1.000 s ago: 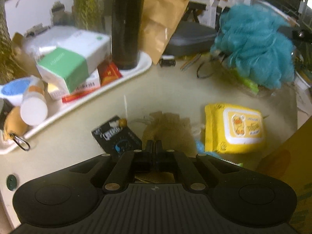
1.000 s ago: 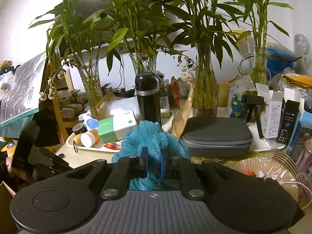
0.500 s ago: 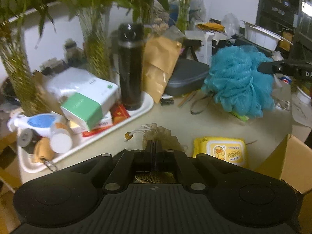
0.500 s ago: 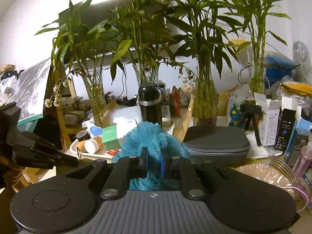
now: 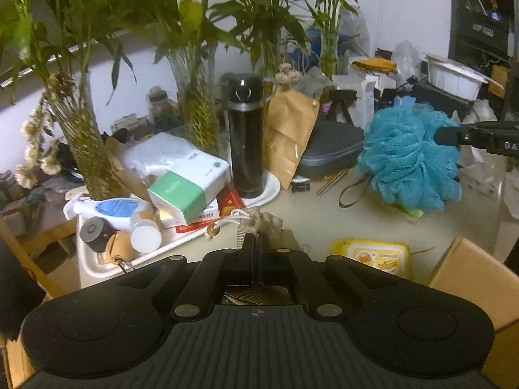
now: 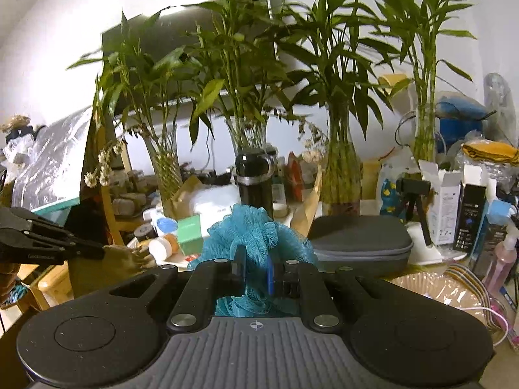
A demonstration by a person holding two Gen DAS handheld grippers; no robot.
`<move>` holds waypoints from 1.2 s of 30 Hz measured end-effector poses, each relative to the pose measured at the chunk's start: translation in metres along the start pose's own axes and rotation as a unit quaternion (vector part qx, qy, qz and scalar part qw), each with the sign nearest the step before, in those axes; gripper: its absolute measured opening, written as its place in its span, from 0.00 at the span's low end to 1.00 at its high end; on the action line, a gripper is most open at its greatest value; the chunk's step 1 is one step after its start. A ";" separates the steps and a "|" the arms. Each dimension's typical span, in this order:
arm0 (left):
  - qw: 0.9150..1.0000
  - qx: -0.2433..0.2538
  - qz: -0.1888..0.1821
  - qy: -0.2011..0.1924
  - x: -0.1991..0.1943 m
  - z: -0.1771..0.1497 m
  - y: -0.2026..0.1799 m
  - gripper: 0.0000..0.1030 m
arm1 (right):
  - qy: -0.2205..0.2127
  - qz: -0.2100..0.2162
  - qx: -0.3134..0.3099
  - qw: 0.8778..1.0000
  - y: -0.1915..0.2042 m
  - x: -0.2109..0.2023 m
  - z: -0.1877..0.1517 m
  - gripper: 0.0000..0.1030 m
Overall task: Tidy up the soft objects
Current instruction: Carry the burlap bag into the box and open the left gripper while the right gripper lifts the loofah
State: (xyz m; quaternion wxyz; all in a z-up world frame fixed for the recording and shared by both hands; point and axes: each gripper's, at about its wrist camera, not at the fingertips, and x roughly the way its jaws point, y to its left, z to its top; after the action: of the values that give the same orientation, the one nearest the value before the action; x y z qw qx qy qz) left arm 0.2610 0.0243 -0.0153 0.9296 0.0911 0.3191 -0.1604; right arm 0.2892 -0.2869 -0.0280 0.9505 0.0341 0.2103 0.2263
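Observation:
My left gripper [image 5: 255, 243] is shut on a tan burlap drawstring pouch [image 5: 275, 223] and holds it up above the table; the pouch also shows in the right wrist view [image 6: 125, 257], hanging from the left gripper [image 6: 100, 253]. My right gripper [image 6: 256, 265] is shut on a blue mesh bath sponge [image 6: 256, 230], held above the table. In the left wrist view the sponge [image 5: 405, 159] hangs at the right with the right gripper [image 5: 444, 134] clamped on it. A yellow pack of wet wipes [image 5: 373, 256] lies on the table.
A white tray [image 5: 97, 262] at the left holds bottles, boxes and a black flask [image 5: 246, 139]. A grey zip case [image 5: 331, 142] and a brown paper bag [image 5: 288, 136] stand behind. A cardboard box [image 5: 467, 275] is at the near right. Glass vases with bamboo line the back.
My left gripper has risen from the table with the pouch in it. My right gripper has also lifted a little, still holding the sponge.

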 end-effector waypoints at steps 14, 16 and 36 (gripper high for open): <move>0.999 0.008 0.018 -0.037 -0.095 0.003 -0.033 0.02 | -0.032 0.035 -0.034 0.998 0.033 -0.065 0.020 0.13; 0.999 0.012 0.015 -0.040 -0.105 0.000 -0.040 0.02 | -0.033 0.040 -0.042 0.998 0.039 -0.074 0.020 0.13; 0.998 0.016 0.029 0.059 -0.103 -0.082 -0.070 0.02 | -0.024 0.077 -0.071 0.994 0.071 -0.128 0.004 0.13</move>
State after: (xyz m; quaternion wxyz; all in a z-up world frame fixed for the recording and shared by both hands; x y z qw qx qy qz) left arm 0.1134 0.0059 -0.0195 0.9117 0.1248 0.3683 -0.1327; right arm 0.1575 -0.2806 0.0363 0.9350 -0.0119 0.1672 0.3124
